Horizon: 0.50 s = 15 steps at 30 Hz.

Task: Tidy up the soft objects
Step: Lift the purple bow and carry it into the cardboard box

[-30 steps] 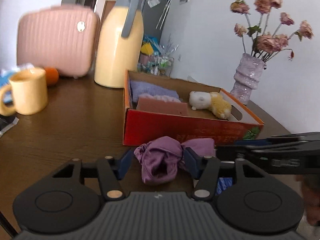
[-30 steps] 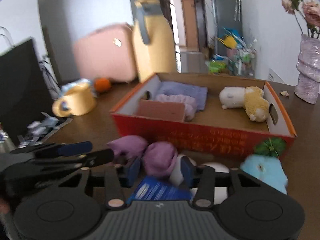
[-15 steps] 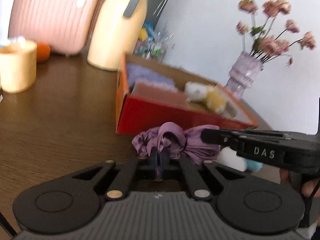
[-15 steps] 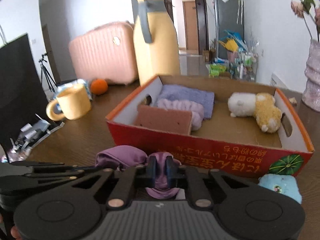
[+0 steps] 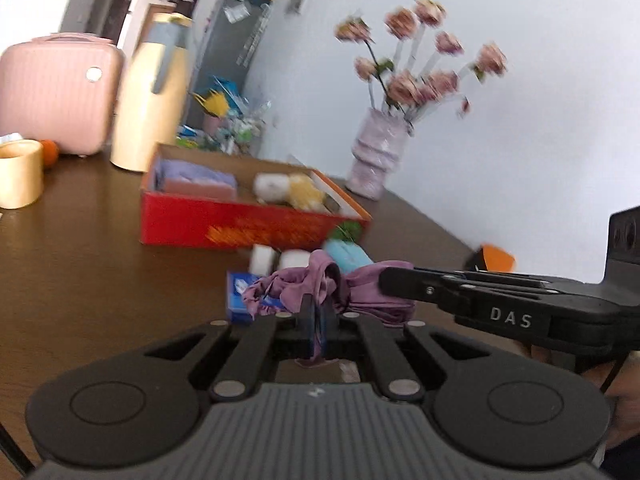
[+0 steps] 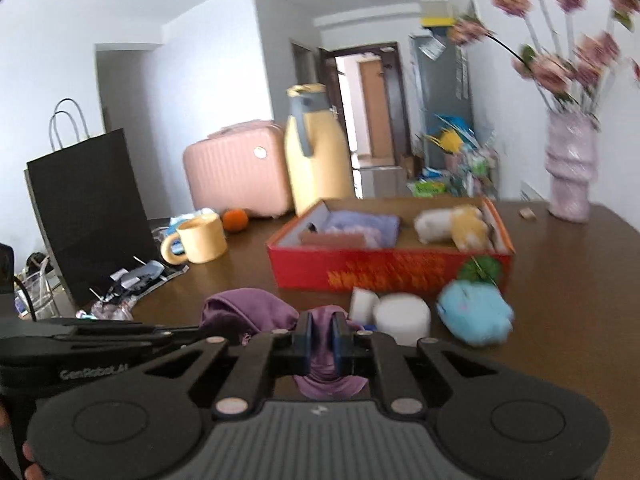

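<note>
A crumpled purple cloth (image 5: 304,286) hangs between both grippers above the brown table. My left gripper (image 5: 318,322) is shut on one end of it. My right gripper (image 6: 322,338) is shut on the other end (image 6: 248,312). The red cardboard box (image 5: 240,224) stands farther back and holds a folded lilac towel (image 5: 192,170), a pink block (image 5: 198,190) and a white and yellow plush (image 5: 288,190). The box also shows in the right wrist view (image 6: 384,272). A light blue plush (image 6: 474,314) lies in front of the box.
White round pieces (image 6: 400,316) and a blue packet (image 5: 240,296) lie before the box. A yellow thermos (image 6: 316,160), pink case (image 6: 236,172), yellow mug (image 6: 198,240), orange (image 6: 235,220) and black paper bag (image 6: 88,208) stand left. A flower vase (image 6: 570,176) stands right.
Both grippers have closed on the purple cloth and pulled back and up from the box. The cloth has risen off the table, uncovering the blue packet and white pieces.
</note>
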{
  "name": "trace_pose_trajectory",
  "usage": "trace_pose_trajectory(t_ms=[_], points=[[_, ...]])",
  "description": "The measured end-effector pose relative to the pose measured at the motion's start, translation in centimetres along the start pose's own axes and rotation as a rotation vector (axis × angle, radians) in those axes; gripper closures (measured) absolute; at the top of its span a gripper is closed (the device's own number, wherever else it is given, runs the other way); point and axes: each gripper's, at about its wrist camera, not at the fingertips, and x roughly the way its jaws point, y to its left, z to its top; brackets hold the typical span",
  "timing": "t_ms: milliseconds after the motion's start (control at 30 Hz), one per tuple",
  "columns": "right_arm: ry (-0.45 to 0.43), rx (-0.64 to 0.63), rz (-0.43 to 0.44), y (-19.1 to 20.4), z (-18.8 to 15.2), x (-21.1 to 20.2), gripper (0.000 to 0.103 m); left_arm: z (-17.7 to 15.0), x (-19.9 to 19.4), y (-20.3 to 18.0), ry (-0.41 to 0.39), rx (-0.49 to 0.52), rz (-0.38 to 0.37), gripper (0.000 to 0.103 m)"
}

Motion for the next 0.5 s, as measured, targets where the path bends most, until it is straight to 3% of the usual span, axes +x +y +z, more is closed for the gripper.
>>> trace_pose_trajectory(t_ms=[267, 500], points=[[-0.033, 0.021, -0.018, -2.5, 0.6, -0.6, 0.093, 1.8, 2.4, -1.7, 0.008, 0.014, -0.032, 0.1], [-0.056, -0.006, -0.006, -6.4, 8.6, 5.9, 0.093, 10.6, 9.6, 0.9, 0.005, 0.009, -0.031, 0.1]])
